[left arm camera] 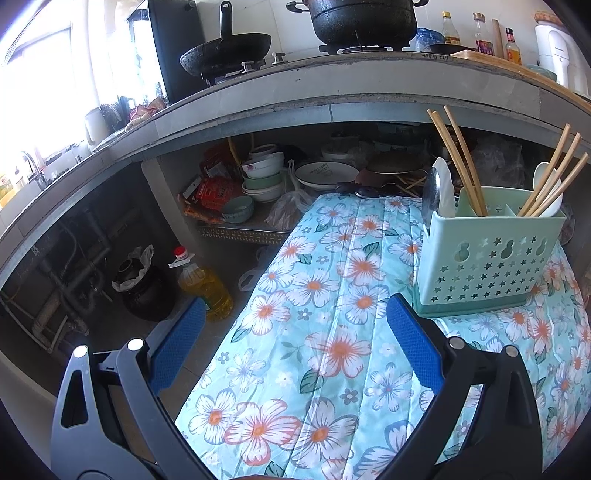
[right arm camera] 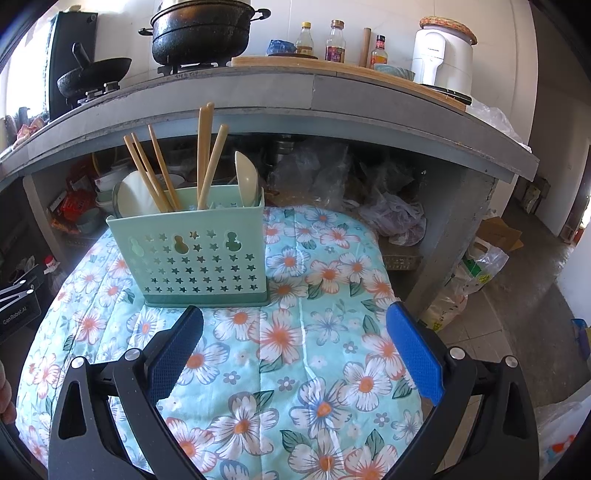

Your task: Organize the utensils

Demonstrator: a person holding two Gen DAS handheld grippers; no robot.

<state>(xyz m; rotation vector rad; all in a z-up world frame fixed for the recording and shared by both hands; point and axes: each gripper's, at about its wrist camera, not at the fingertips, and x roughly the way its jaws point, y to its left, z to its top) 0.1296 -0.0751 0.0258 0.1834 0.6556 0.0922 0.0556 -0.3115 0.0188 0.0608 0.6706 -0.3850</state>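
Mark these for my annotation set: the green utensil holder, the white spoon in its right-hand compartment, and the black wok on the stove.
green utensil holder (right arm camera: 195, 258): right wrist view, on its perforated front wall.
white spoon (right arm camera: 246, 177): right wrist view, on the bowl.
black wok (left arm camera: 225, 51): left wrist view, on its outer side.

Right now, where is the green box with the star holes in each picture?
Left wrist view: the green box stands at the right, on the flowered cloth, just beyond the open left gripper.
Right wrist view: the green box stands left of centre on the same cloth, beyond the open right gripper.
Shared landmark: the big black pot on the stove above.
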